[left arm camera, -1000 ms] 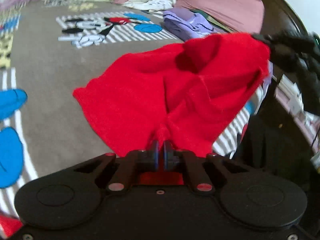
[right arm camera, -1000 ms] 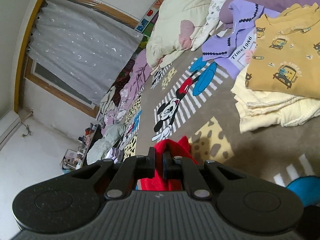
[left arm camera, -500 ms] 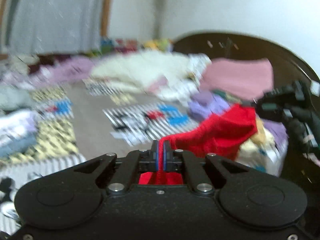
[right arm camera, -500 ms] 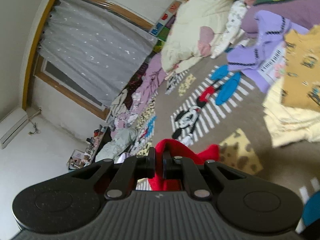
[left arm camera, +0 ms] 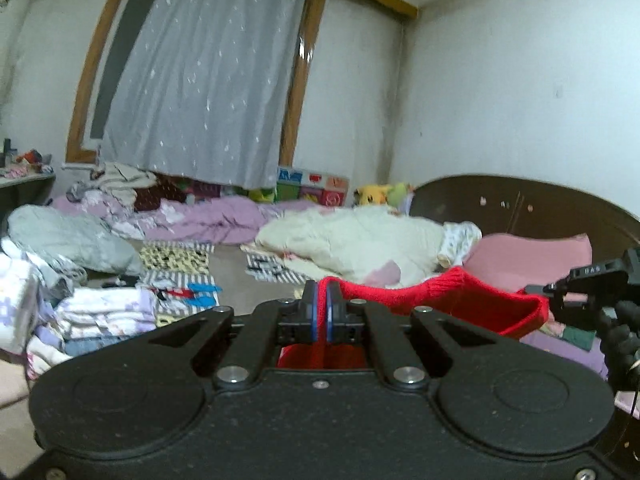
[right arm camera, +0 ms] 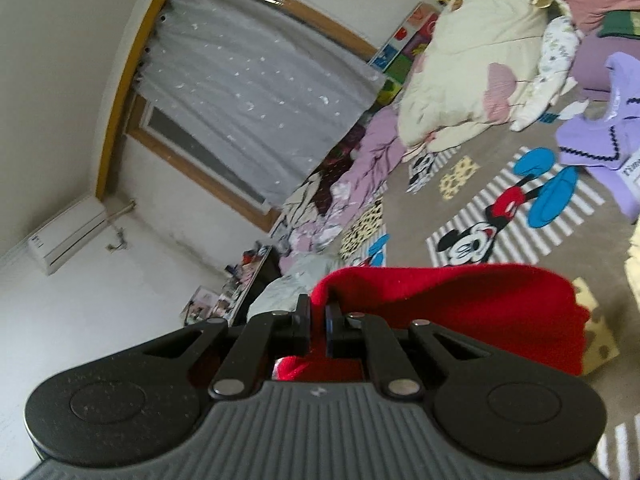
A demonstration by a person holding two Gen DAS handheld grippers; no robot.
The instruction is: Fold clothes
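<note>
— Holding anything on the left side?

— Yes. My left gripper (left arm camera: 322,306) has its blue pads pinched tight on an edge of the red knit garment (left arm camera: 460,296); the cloth runs from the lower centre of the left wrist view toward the right edge of the frame, where the right gripper (left arm camera: 560,294) pinches its far end. A dark-gloved hand (left arm camera: 622,334) shows just below that gripper.

— And in the right wrist view?

— My right gripper (right arm camera: 318,320) is nearly closed, its jaws narrow with a fold of the red knit garment (right arm camera: 460,300) clamped between them. The fabric bulges out to the right of the fingers, across the lower centre of the frame, and hides part of the cartoon-mouse bedspread (right arm camera: 500,220) behind it.

— Where is the garment relative to the bed?

— Off it, strung between the two grippers — both views show it raised, with the bedding behind and below.

— What else is around?

— A grey curtain (left arm camera: 208,80) fills the upper left of the left view; a cream quilt (left arm camera: 360,240) lies mid-frame, with a dark headboard (left arm camera: 520,208) to the right. A lilac top (right arm camera: 592,144) sits at the right edge of the right view.
</note>
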